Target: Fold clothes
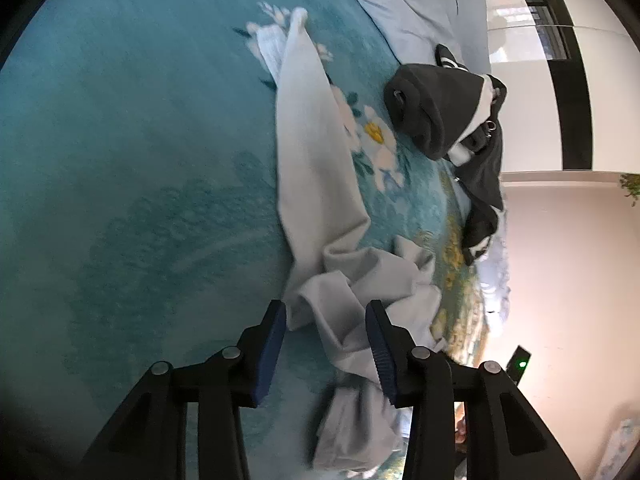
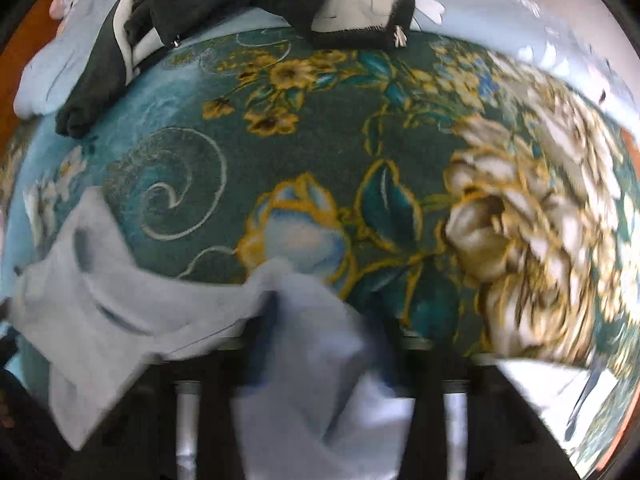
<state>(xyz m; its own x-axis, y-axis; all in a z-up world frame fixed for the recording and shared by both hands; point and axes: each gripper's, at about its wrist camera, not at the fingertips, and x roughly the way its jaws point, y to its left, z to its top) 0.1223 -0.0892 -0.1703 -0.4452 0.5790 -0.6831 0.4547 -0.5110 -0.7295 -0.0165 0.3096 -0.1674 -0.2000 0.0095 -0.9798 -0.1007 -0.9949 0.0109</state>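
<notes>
The left gripper has its jaws apart astride a bunched fold of the pale grey soft cloth garment, whose long axis runs away across the teal flowered blanket. The right gripper is blurred, cloth draped over it; I cannot tell its jaws. Beyond lies a dark grey hooded garment.

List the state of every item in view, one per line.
Light grey garment: crumpled, unfolded, stretched across the blanket.
Dark garment: heaped, unfolded, at the blanket's edge.
Floral blanket: spread flat.
Left tongs: open, grey cloth between them.
Right tongs: blurred, draped in grey cloth; grip unclear.
</notes>
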